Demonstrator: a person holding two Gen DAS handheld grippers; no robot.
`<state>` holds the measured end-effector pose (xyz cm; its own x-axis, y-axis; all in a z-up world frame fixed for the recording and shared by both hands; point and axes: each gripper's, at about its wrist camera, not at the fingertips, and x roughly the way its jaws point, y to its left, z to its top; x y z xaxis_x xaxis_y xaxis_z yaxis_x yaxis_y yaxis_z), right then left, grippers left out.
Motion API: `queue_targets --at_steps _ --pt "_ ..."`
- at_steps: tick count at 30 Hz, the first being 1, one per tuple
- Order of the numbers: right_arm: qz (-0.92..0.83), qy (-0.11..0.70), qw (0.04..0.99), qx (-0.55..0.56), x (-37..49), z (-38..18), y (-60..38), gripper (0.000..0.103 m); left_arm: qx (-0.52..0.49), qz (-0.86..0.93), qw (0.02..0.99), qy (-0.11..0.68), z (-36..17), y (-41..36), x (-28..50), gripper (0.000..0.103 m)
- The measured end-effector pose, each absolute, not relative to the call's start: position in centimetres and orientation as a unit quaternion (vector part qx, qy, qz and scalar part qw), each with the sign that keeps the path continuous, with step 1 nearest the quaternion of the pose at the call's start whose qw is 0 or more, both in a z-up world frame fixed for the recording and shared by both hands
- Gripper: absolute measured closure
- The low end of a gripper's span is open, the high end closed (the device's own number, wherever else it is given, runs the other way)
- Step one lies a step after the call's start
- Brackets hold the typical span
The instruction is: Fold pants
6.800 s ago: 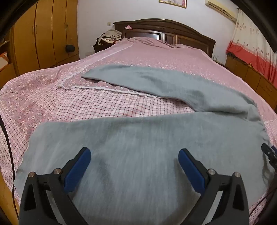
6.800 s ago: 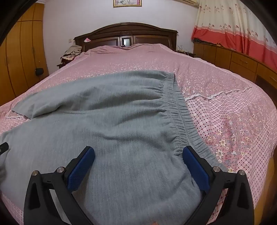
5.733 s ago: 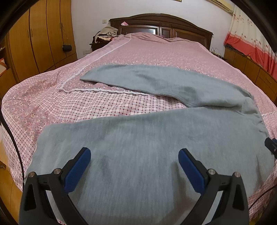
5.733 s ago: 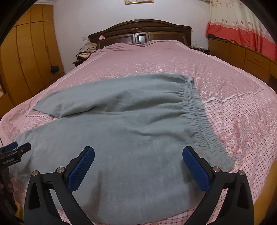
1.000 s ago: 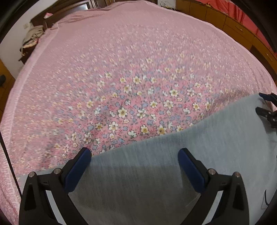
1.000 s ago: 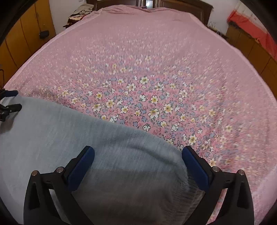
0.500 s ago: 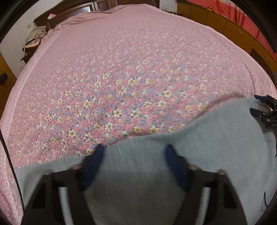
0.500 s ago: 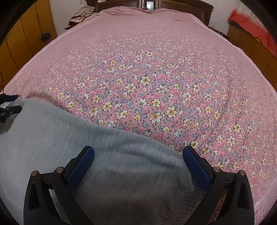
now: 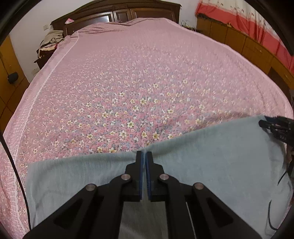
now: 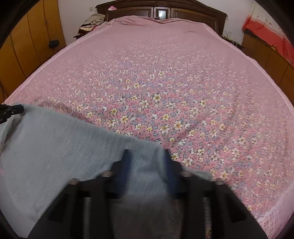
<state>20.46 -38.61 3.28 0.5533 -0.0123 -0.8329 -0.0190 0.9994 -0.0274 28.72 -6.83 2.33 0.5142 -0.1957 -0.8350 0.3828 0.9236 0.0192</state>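
The grey pants [image 9: 211,165] are seen across the lower part of both wrist views, spread on a pink flowered bedspread [image 9: 137,82] that fills the middle of each frame. In the left wrist view, their far edge runs from the lower left up toward the right edge, with a small pucker at bottom centre. There the left gripper [image 9: 143,156] is pinched on that edge: its jaws have just been closing and are now almost touching, a thin fold of grey cloth being caught between the blue pads [image 9: 140,171]. The right gripper [image 9: 275,126] is glimpsed at the right edge of this view, at the far corner of the cloth.

In the right wrist view the right gripper [image 10: 147,161] is blurred at bottom centre. Its jaws have just been closing and are seen narrowed around a bunched ridge of the pants [image 10: 55,147]; whether the cloth is firmly pressed cannot be told through the blur. The left gripper [image 10: 11,110] is seen at the left edge. A dark wooden headboard [image 10: 161,11] is seen at the top.
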Motion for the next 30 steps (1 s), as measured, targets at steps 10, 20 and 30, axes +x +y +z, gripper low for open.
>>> queue_targets --at_steps 10,20,30 --pt "0.012 0.432 0.902 0.007 16.9 8.3 -38.7 0.094 0.066 -0.166 0.882 0.435 6.8 -5.6 25.5 0.100" --pt "0.036 0.384 0.923 0.007 12.0 12.6 -36.4 0.094 0.022 -0.157 0.912 0.377 10.5 -3.3 18.9 0.100" --pt "0.059 0.379 0.923 0.014 7.6 12.5 -35.2 0.094 -0.057 -0.133 0.922 0.358 11.4 -0.7 12.7 0.102"
